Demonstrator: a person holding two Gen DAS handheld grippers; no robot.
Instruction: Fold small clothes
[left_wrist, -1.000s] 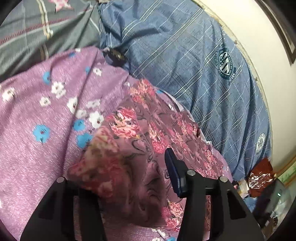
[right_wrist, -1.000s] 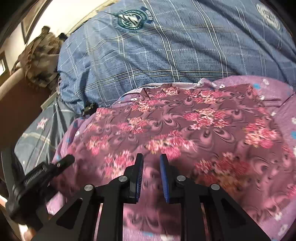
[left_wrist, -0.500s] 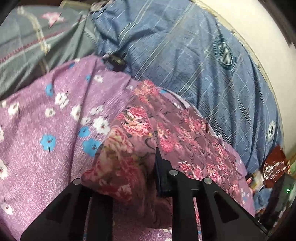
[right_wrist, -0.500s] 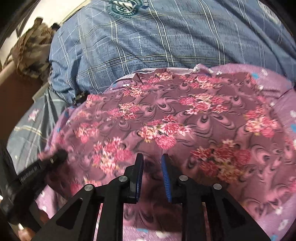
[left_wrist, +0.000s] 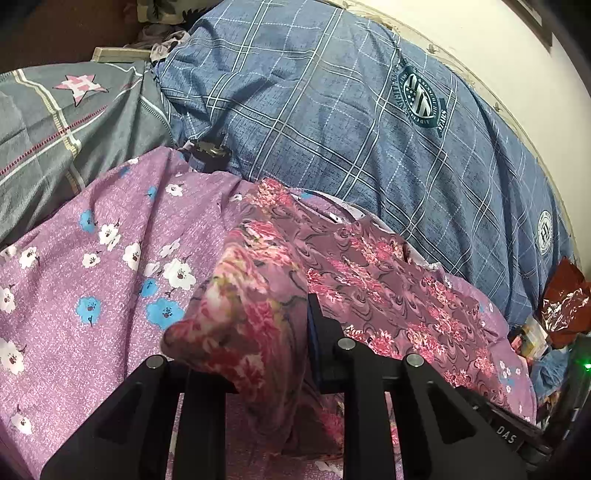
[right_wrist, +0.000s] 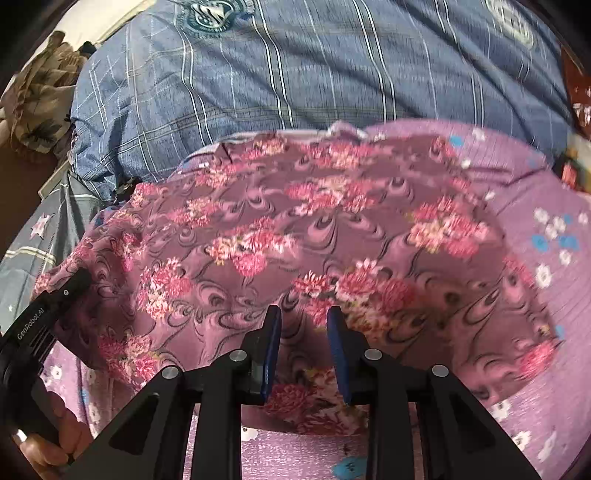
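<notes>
A maroon garment with pink flowers (left_wrist: 388, 288) lies spread on a purple flowered sheet (left_wrist: 92, 277). My left gripper (left_wrist: 258, 321) is shut on the garment's near edge; the cloth bunches over its left finger and rises off the sheet. In the right wrist view the same garment (right_wrist: 295, 229) fills the middle, and the left gripper (right_wrist: 74, 284) bites into its left edge, held by a hand (right_wrist: 48, 443). My right gripper (right_wrist: 303, 328) hovers over the garment's near hem. Its jaws are opening, with cloth showing in the gap and the blue pads not pressing it.
A blue plaid quilt (left_wrist: 332, 110) is heaped behind the garment, against a pale wall. To the left lies a grey cover with a pink star (left_wrist: 55, 110). A small dark object (left_wrist: 210, 153) sits at the quilt's edge. A red foil bag (left_wrist: 561, 299) and clutter lie far right.
The left gripper closed on the garment's edge and lifted it slightly. The right gripper's pads spread apart as it shifted over the garment.
</notes>
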